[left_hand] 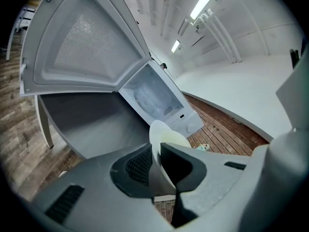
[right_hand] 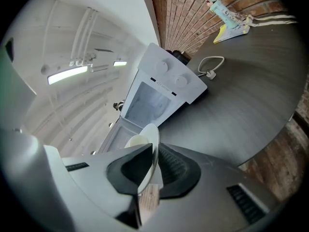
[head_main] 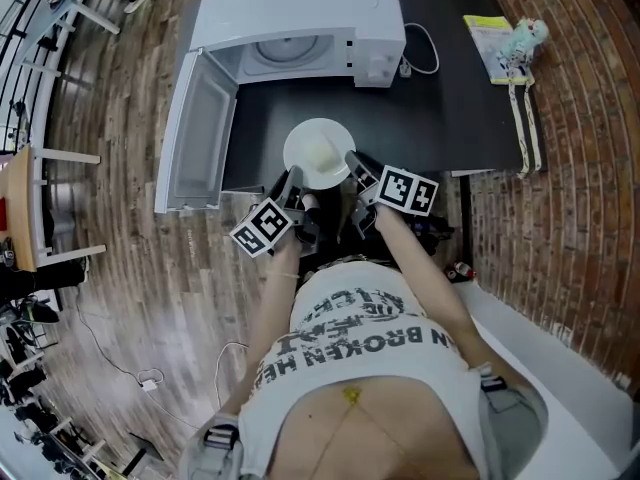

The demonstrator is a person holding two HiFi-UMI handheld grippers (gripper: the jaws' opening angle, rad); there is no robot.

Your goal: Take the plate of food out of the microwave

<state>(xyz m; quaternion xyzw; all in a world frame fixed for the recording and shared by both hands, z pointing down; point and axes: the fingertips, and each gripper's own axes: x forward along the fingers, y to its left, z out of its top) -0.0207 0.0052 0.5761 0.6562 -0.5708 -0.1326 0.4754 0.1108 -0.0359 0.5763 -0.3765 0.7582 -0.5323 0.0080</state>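
One round white plate (head_main: 295, 148), pale food (head_main: 322, 156)

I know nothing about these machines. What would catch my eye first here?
A white plate of pale food, near the front edge of the dark table, is pinched at its rim by the left claw and the right claw. Behind it stands a white microwave with its door swung wide open to the picture's left.
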